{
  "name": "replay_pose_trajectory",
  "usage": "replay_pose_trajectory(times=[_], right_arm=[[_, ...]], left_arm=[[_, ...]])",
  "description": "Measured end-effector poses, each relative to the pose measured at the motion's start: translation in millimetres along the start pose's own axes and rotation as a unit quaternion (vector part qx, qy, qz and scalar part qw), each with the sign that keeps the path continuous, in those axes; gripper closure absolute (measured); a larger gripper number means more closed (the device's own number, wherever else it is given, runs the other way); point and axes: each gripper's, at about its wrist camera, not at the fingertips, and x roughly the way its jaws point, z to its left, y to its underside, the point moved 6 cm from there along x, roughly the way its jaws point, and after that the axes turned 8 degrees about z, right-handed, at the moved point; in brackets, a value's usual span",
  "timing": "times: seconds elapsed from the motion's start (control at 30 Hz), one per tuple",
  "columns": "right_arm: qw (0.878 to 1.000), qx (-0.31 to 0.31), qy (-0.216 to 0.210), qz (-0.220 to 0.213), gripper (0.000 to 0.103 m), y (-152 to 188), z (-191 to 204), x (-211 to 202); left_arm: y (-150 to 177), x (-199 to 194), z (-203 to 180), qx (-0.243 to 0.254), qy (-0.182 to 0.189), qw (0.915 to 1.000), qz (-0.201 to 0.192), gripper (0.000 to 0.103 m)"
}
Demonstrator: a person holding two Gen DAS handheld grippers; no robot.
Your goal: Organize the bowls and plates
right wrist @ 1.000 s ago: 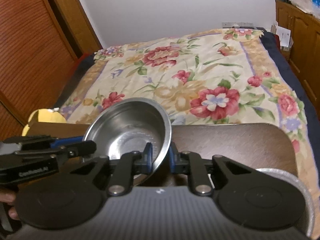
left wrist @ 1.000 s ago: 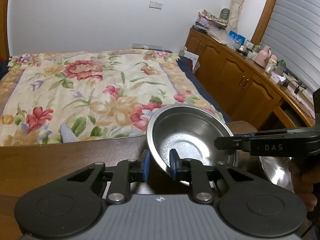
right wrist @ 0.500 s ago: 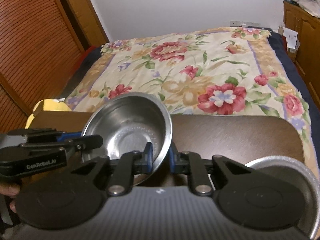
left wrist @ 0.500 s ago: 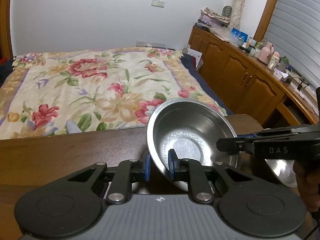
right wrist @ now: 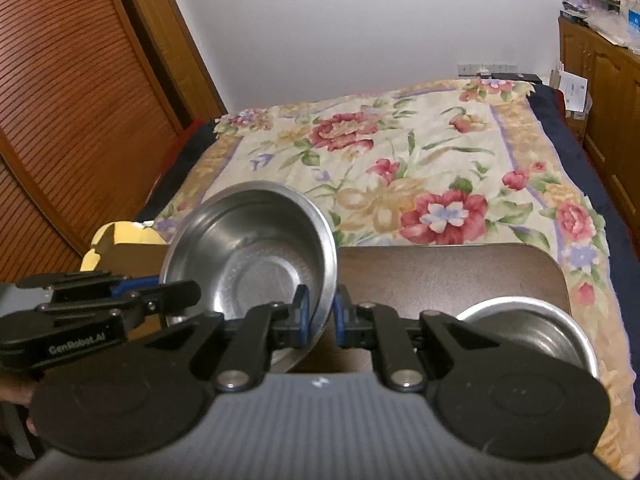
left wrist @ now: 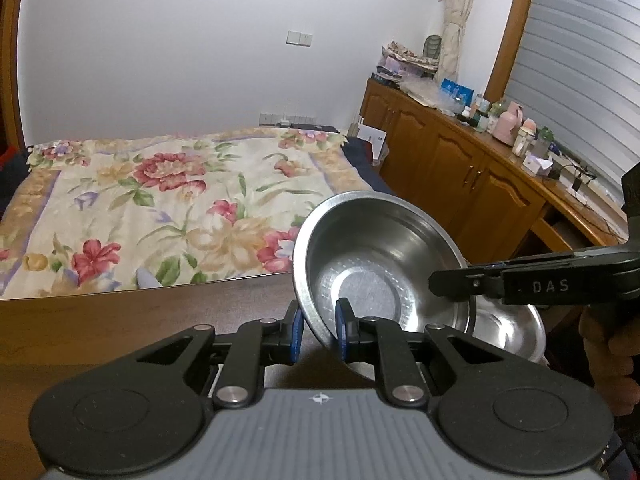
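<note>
A steel bowl [left wrist: 384, 256] [right wrist: 256, 248] hangs tilted above the dark wooden table [left wrist: 120, 320] [right wrist: 440, 272], held from both sides. My left gripper [left wrist: 318, 320] is shut on its near left rim, one blue pad inside and one outside. On the opposite rim my right gripper [right wrist: 320, 308] is shut the same way. Each wrist view shows the other gripper side-on: the right gripper [left wrist: 436, 284] reaching in from the right, the left gripper [right wrist: 192, 292] from the left. A second steel bowl [left wrist: 512, 328] [right wrist: 532, 328] sits on the table at the right, partly hidden.
Beyond the table lies a bed with a floral cover [left wrist: 160, 200] [right wrist: 400, 160]. Wooden cabinets [left wrist: 460, 168] topped with bottles and clutter line the right wall. A slatted wooden door [right wrist: 60, 100] stands at the left, with a yellow object [right wrist: 120, 236] by the table's left corner.
Both grippers have risen together with the bowl clamped between them. The table has dropped lower in both views, and more of the second bowl shows at the right.
</note>
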Motion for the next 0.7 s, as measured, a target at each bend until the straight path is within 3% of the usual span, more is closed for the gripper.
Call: replay_pose_trajectory(times=[0.7], right_arm=[[0.999,0.0,-0.023,-0.03,0.089,38.6,19.9,-48.5]], left_arm=[[41.9,-62.3,-23.5,0.019,0.006,0.9995,-0.023,0.085]])
